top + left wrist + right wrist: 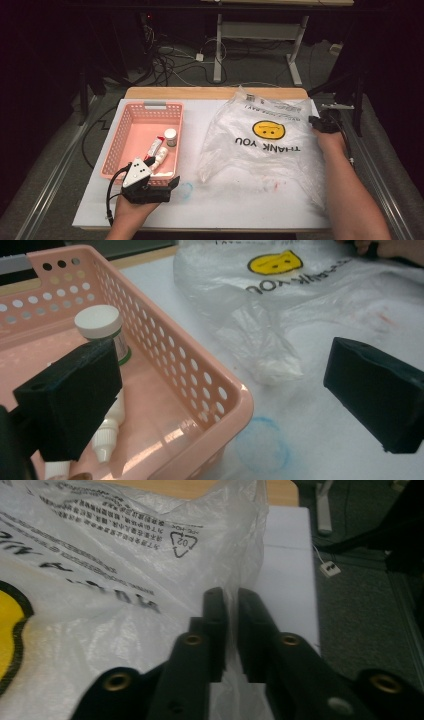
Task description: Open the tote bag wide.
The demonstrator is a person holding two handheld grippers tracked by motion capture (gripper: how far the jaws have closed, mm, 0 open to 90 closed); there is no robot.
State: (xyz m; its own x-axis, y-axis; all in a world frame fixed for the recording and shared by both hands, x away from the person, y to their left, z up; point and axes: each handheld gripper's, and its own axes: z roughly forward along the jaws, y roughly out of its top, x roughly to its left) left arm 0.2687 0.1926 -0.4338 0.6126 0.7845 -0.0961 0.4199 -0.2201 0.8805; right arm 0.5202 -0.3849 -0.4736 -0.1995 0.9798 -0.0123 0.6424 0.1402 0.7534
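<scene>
A clear plastic bag (265, 145) with a yellow smiley and "THANK YOU" print lies crumpled on the white table top. My right gripper (314, 121) is at its far right edge. In the right gripper view the jaws (232, 597) stand nearly together with the bag's thin edge (150, 565) pinched between them. My left gripper (161, 175) is open at the front right corner of the pink basket (150, 106). One jaw hangs over the basket's inside and the other over the table, with nothing held.
The basket (200, 360) holds a white-capped bottle (102, 325), a small white dropper bottle (107, 435) and a tube (155, 148). A faint blue ring (262, 445) marks the table by the basket's corner. Cables and desk legs lie beyond the table's far edge.
</scene>
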